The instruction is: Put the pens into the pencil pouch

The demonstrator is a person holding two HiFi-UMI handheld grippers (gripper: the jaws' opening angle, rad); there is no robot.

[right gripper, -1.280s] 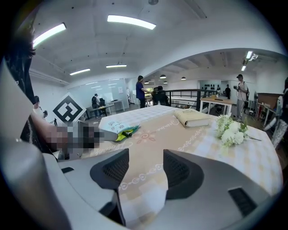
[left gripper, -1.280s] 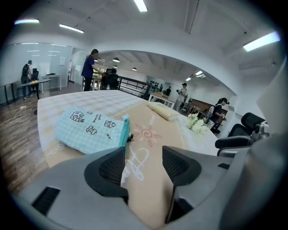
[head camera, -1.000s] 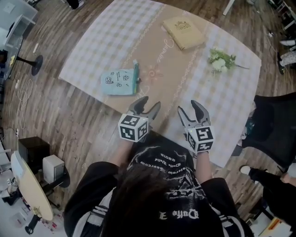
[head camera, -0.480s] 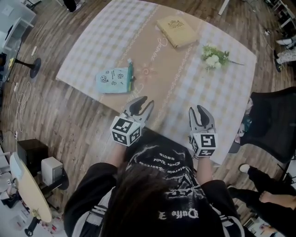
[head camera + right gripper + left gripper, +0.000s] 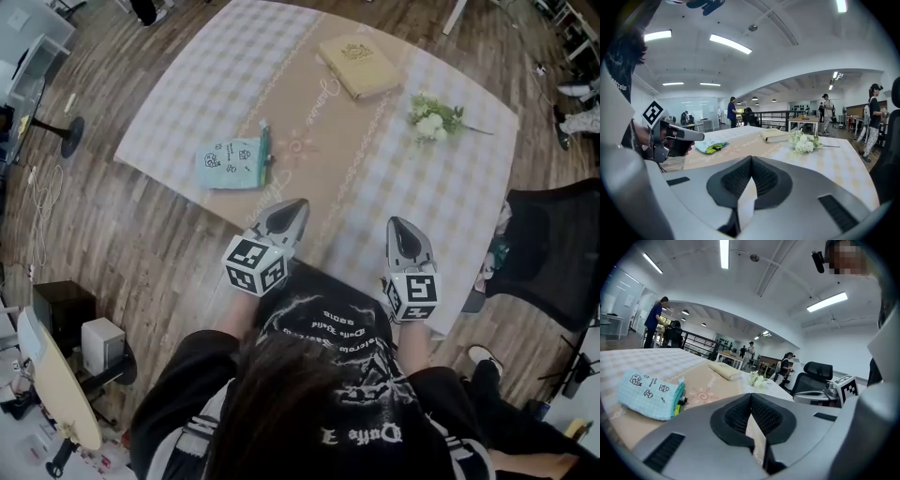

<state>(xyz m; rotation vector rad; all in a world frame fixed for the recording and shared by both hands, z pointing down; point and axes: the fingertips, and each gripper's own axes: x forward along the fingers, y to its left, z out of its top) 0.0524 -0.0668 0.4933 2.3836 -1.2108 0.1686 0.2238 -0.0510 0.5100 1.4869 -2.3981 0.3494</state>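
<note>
Two claws pressed together, both just closed, nothing between jaws: left claw point(image 5: 293, 207) and right claw point(image 5: 398, 226), side by side at near edge of checked-cloth tabletop point(image 5: 441, 202). Light-blue fabric pencil pouch point(image 5: 225, 163) lies flat ahead-left of left claw, well apart. Pen ends point(image 5: 265, 148) poke from pouch mouth on side nearer claws. Farther ahead: tan rectangular book point(image 5: 359, 65) between claws, white flower sprig point(image 5: 432, 119) beyond right claw.

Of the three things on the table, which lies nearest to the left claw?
The light blue pencil pouch, just beyond the left claw. The tan book and the white flowers lie farther off, toward the far side.
</note>
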